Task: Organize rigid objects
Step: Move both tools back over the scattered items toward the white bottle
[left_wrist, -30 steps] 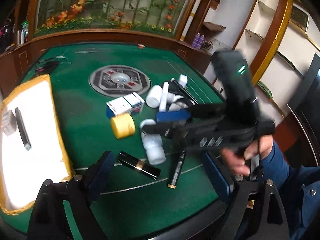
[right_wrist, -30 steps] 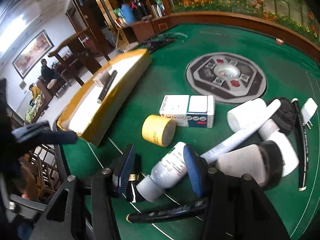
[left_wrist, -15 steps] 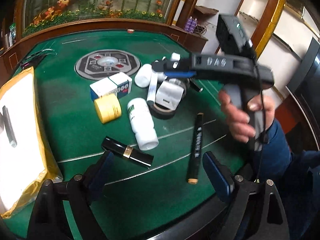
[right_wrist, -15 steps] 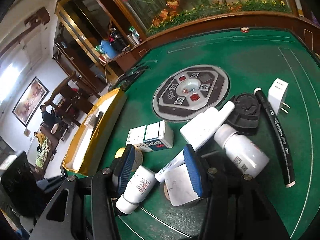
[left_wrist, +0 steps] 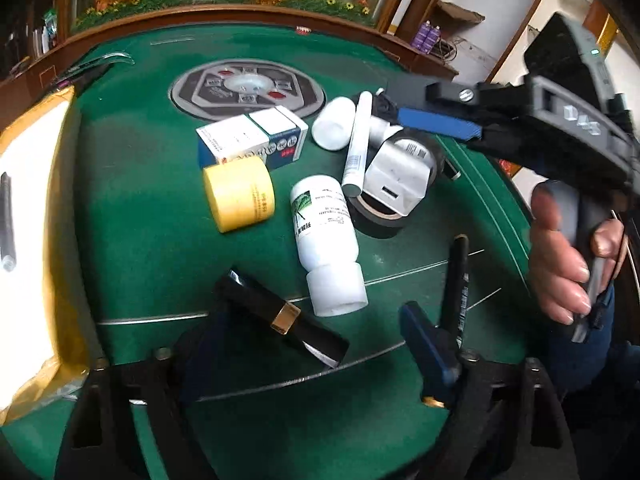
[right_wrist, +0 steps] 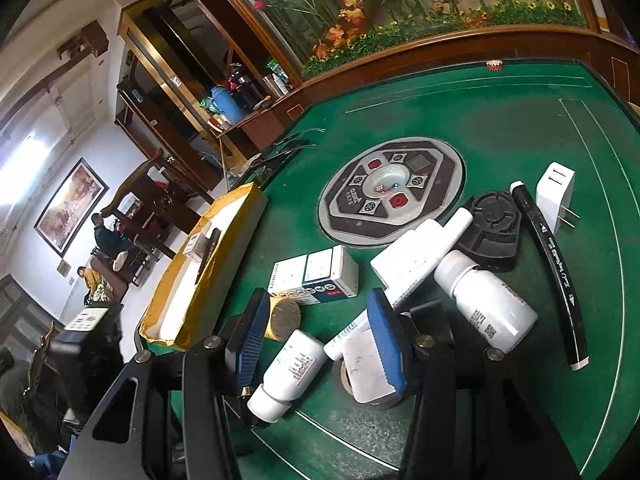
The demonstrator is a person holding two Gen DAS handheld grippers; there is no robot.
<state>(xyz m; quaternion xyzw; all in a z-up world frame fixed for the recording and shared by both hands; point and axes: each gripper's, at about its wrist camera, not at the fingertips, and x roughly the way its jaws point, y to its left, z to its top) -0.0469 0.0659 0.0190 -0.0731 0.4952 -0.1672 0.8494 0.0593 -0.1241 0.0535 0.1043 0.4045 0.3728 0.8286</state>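
A heap of small objects lies on the green table [left_wrist: 152,208]: a white pill bottle [left_wrist: 326,236], a yellow tape roll [left_wrist: 239,194], a blue-white box [left_wrist: 252,142], a white tube [left_wrist: 357,142], a grey-white adapter on a black tape roll [left_wrist: 396,184], a black marker [left_wrist: 458,276] and a black lipstick case [left_wrist: 280,316]. My left gripper [left_wrist: 316,340] is open, low over the lipstick case. My right gripper [right_wrist: 320,336] is open above the heap, over the bottle [right_wrist: 288,376] and adapter [right_wrist: 366,368]; it shows in the left wrist view [left_wrist: 440,122].
A yellow-rimmed white tray [left_wrist: 36,216] holding a dark pen stands at the table's left; it shows in the right wrist view [right_wrist: 208,268]. A round control panel [right_wrist: 394,192] sits mid-table. A second bottle [right_wrist: 486,304], black disc [right_wrist: 494,224], another marker [right_wrist: 554,268] and a white plug [right_wrist: 556,196] lie right.
My left gripper has moved down and closer to the lipstick case. My right gripper has lifted off the bottle and moved back over the heap, still open.
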